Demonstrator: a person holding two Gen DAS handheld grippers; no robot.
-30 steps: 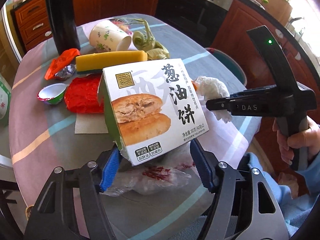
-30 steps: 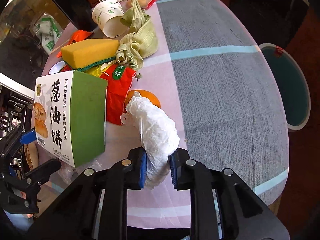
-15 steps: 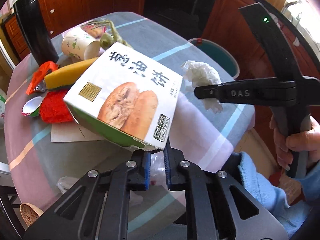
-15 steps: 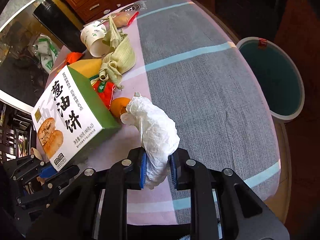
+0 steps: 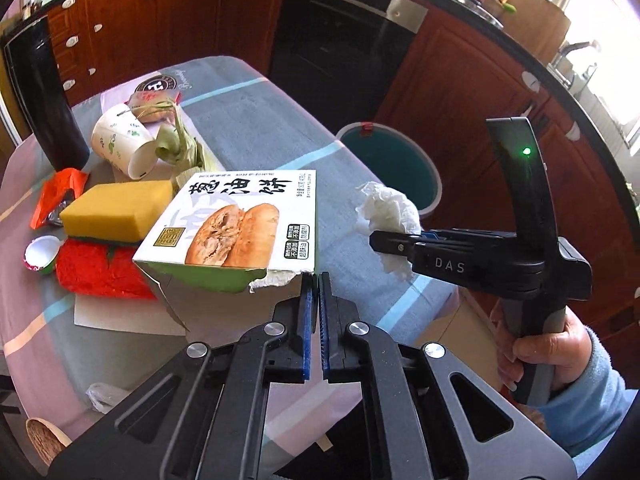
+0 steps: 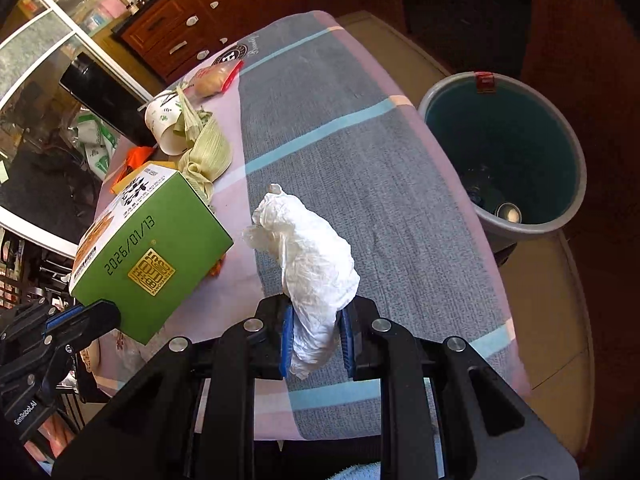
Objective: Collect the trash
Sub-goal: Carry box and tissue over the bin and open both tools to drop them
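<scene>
Your left gripper [image 5: 314, 280] has pinched the pastry box [image 5: 236, 228] by its torn flap and lifted it over the table's near edge; your right gripper [image 6: 316, 320] keeps the crumpled tissue [image 6: 308, 252] clamped (bin [image 6: 504, 152] stands beyond the table's far corner), so both loads look ready to dump.

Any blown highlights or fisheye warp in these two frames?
Left wrist: window at top right blown out, counters bow along the dark vignette. Right wrist: crumpled tissue nearly clipped in sunlight, bin interior dark, tablecloth stripes curve.
</scene>
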